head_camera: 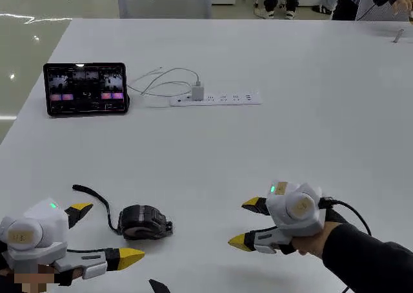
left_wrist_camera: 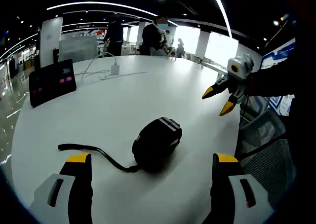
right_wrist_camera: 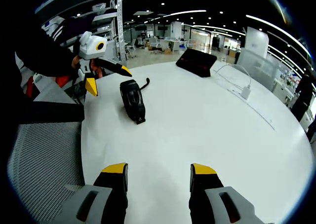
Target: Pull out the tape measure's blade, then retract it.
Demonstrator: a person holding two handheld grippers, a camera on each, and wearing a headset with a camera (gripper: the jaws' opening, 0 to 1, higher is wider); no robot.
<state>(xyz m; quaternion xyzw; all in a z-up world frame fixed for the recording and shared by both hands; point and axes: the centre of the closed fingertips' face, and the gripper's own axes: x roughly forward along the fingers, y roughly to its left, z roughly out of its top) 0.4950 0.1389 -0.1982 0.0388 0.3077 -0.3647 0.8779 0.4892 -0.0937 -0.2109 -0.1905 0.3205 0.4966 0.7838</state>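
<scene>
A black tape measure (head_camera: 143,221) lies on the white table (head_camera: 258,138) near its front edge, its black wrist strap (head_camera: 93,199) trailing off to the left. No blade is out of the case. My left gripper (head_camera: 106,232) stands open just left of it, the case (left_wrist_camera: 157,138) a short way ahead between its yellow-tipped fingers (left_wrist_camera: 79,160). My right gripper (head_camera: 244,223) is open too, off to the right of the tape measure (right_wrist_camera: 133,100) and pointing at it with nothing between its fingers (right_wrist_camera: 116,168). Neither gripper touches the case.
A tablet (head_camera: 85,88) with a lit screen stands at the back left. Beside it lies a white power strip (head_camera: 216,99) with a charger and loose white cable (head_camera: 161,81). People stand beyond the table's far edge. A mesh chair (right_wrist_camera: 44,160) sits by the table's near side.
</scene>
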